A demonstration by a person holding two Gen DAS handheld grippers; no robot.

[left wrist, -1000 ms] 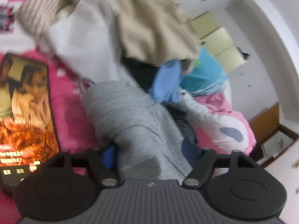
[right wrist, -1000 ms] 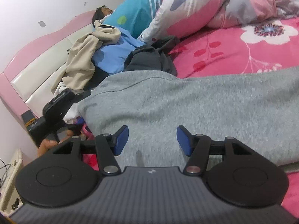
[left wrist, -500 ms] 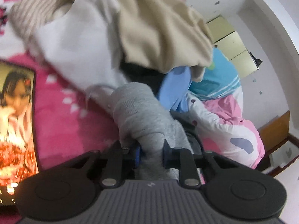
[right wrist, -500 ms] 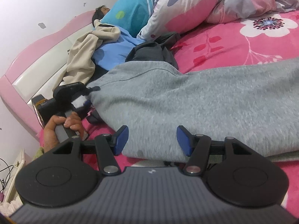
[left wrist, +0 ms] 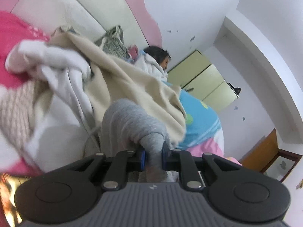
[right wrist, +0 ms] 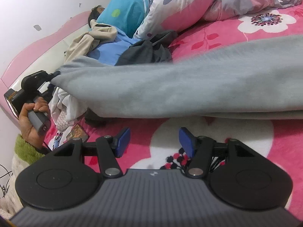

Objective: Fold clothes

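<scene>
A long grey garment [right wrist: 180,87] lies stretched across the pink floral bedspread [right wrist: 217,32]. My left gripper [left wrist: 153,157] is shut on its bunched end [left wrist: 130,121], with the blue pads pressing the cloth from both sides. In the right wrist view that gripper [right wrist: 54,74] holds the garment's left corner lifted off the bed, and a hand [right wrist: 33,121] grips its handle. My right gripper [right wrist: 154,140] stands open just above the bedspread, short of the garment's near edge, with nothing between its fingers.
A pile of beige [left wrist: 132,87] and white clothes [left wrist: 62,79] lies by the pink headboard [right wrist: 37,43]. A person [left wrist: 157,56] lies behind a blue pillow [right wrist: 128,7]. A dark garment [right wrist: 145,53] and a pink quilt [right wrist: 180,3] lie beyond.
My left gripper closed on the grey garment's end and rose with it, pulling that corner up and left off the bed. The right gripper has stayed where it was.
</scene>
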